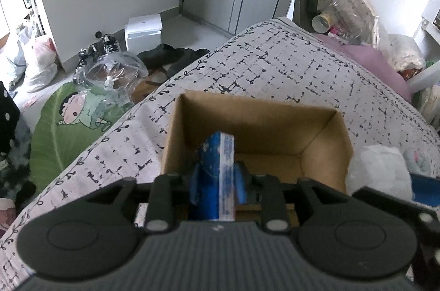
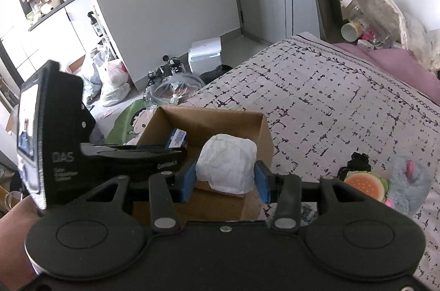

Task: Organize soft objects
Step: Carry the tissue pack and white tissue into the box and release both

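An open cardboard box [image 1: 264, 120] stands on the patterned bedspread; it also shows in the right wrist view [image 2: 211, 116]. My left gripper [image 1: 217, 181] is shut on a blue and white packet [image 1: 217, 170], held upright over the box's near left part; the packet also shows in the right wrist view [image 2: 177, 138]. My right gripper [image 2: 225, 178] is shut on a white crumpled soft bundle [image 2: 227, 166], held at the box's near right edge; the bundle shows at the right in the left wrist view [image 1: 379, 167].
A blue furry plush [image 2: 412, 178] and a burger-shaped soft toy [image 2: 363, 185] lie on the bedspread [image 2: 330, 87] right of the box. A purple pillow [image 1: 371, 60] and bagged jars [image 1: 346, 13] sit at the headboard. Bags, a green cartoon cushion [image 1: 66, 120] and a white box [image 1: 143, 32] clutter the floor left.
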A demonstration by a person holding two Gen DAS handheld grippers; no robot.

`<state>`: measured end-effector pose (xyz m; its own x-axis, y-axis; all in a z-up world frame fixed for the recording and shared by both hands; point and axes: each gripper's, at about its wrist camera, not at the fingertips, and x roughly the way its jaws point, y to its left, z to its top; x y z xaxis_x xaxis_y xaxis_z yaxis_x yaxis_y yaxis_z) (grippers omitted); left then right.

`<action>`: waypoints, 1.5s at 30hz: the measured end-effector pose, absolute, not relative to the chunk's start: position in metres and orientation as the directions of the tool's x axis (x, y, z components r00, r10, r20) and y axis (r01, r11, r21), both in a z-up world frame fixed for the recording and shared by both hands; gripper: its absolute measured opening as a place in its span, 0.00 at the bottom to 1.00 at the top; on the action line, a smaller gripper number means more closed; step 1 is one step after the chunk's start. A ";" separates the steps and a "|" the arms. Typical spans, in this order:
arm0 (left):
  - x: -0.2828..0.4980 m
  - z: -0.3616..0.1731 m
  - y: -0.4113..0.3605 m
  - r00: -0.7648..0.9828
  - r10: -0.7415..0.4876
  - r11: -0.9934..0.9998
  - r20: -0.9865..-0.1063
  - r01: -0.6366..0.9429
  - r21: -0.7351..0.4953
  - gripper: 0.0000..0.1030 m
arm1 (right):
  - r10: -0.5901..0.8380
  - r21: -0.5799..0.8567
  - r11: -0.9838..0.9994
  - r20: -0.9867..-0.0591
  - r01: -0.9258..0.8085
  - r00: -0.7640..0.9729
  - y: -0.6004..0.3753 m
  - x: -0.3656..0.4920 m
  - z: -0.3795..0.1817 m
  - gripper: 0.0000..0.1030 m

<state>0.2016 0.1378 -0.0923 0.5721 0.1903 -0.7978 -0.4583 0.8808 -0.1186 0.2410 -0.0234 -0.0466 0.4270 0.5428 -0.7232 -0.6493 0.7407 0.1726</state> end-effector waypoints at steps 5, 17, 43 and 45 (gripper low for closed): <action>0.182 -0.073 0.137 0.614 0.172 0.869 -0.770 -0.463 -0.176 0.55 | 0.545 0.184 0.746 -0.721 -0.640 0.427 -0.025 0.247 -0.046 0.43; 0.136 -0.027 0.145 0.687 0.250 0.806 -0.683 -0.538 -0.247 0.87 | 0.571 0.247 0.742 -0.720 -0.623 0.395 -0.018 0.261 -0.048 0.44; 0.089 -0.030 0.174 0.653 0.280 0.731 -0.704 -0.620 -0.284 0.89 | 0.518 0.088 0.727 -0.721 -0.681 0.460 0.009 0.223 -0.064 0.83; 0.087 -0.024 0.172 0.668 0.274 0.738 -0.692 -0.607 -0.295 0.89 | 0.539 0.095 0.719 -0.701 -0.688 0.466 -0.002 0.218 -0.055 0.89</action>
